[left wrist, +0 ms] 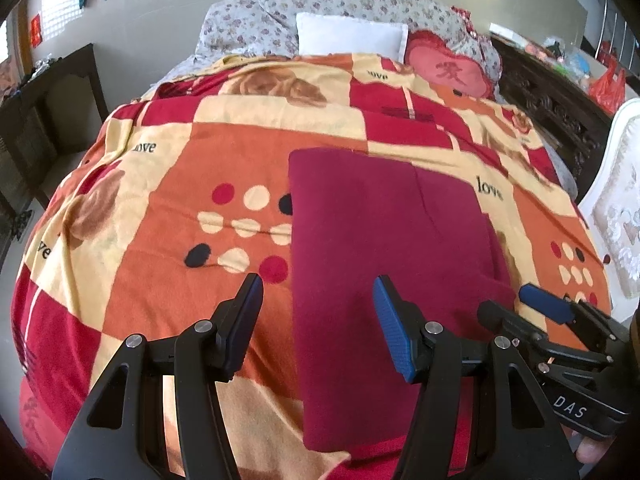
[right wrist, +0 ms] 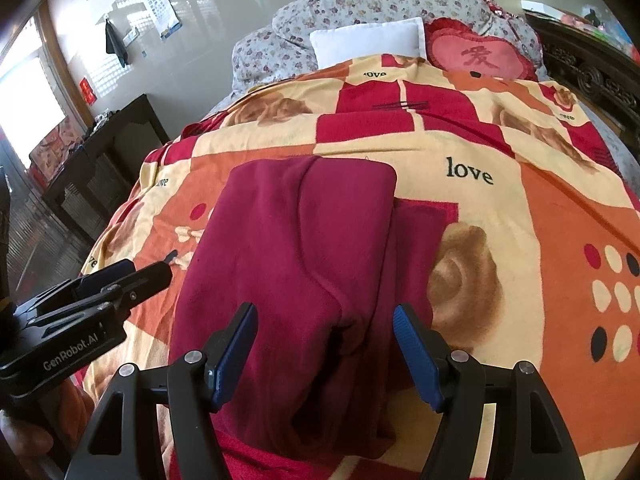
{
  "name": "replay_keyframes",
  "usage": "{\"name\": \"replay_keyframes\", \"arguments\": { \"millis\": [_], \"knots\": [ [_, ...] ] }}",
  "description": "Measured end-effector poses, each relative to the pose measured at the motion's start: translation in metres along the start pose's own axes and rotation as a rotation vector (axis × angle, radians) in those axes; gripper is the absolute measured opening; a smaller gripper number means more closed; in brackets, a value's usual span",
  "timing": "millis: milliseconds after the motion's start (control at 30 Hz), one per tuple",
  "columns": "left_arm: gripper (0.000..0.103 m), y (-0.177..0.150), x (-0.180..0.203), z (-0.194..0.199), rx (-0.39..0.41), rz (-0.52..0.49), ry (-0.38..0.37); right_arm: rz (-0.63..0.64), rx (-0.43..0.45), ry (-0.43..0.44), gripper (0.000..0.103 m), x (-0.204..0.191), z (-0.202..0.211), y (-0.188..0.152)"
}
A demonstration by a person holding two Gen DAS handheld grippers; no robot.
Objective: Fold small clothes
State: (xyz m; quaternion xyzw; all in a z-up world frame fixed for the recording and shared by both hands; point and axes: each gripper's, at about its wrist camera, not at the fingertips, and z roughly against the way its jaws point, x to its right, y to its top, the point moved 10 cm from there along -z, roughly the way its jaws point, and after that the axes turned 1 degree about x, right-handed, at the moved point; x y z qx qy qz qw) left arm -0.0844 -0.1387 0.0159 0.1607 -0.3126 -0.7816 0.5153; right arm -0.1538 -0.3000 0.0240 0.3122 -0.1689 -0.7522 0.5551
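Folded garment on a bed, open jaws above it

The left gripper (left wrist: 318,304) hangs with its jaws apart and nothing between the pads. The dark red garment (left wrist: 384,240) lies folded flat on the patterned blanket (left wrist: 168,184), under the right-hand jaw and stretching ahead of it. Beyond that jaw, to its right, the right gripper (left wrist: 548,304) shows, near the garment's edge. Far ahead lies a white pillow (left wrist: 348,34).

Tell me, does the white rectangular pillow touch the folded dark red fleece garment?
Apart. In the right wrist view, patterned blanket separates the pillow from the garment.
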Motion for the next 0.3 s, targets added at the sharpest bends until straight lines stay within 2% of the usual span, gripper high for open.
{"name": "replay_keyframes", "arguments": {
  "millis": [133,300],
  "knots": [
    [0.057,0.0052,-0.0041,0.0036,0.032,0.004,0.006,-0.006,-0.004,0.000,0.068,0.0017,-0.0017,-0.0011],
    [0.057,0.0030,-0.0077,-0.0015,0.007,0.012,0.006,-0.011,-0.003,-0.007,0.068,0.0066,-0.0023,-0.0010]
  ]
}}
